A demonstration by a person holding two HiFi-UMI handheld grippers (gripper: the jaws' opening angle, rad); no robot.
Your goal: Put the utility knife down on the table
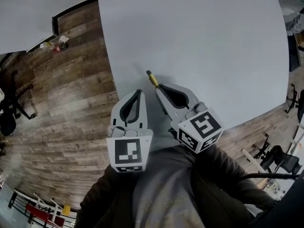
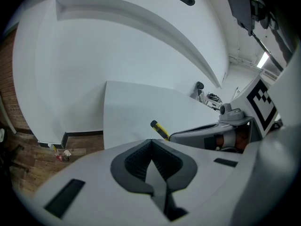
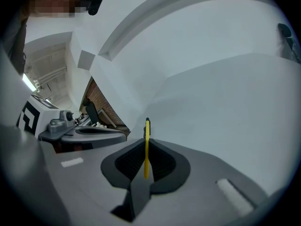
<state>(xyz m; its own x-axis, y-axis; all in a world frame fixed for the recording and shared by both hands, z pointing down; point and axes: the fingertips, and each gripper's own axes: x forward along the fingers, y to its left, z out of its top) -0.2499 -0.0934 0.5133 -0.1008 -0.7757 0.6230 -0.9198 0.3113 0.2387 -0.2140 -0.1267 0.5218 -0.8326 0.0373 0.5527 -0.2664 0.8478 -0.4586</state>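
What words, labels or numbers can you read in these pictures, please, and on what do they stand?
No readable text anywhere.
The markers on the left gripper and right gripper are black-and-white patterns, not letters.
The knife shows no legible print.

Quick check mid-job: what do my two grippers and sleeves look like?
The left gripper and right gripper are light grey plastic, with black ribbed pads tapering to a point. Each carries a cube of black-and-white square markers. Sleeves are dark.

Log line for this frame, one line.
left tongs: shut, empty | right tongs: shut on utility knife | knife: over table, contact unclear
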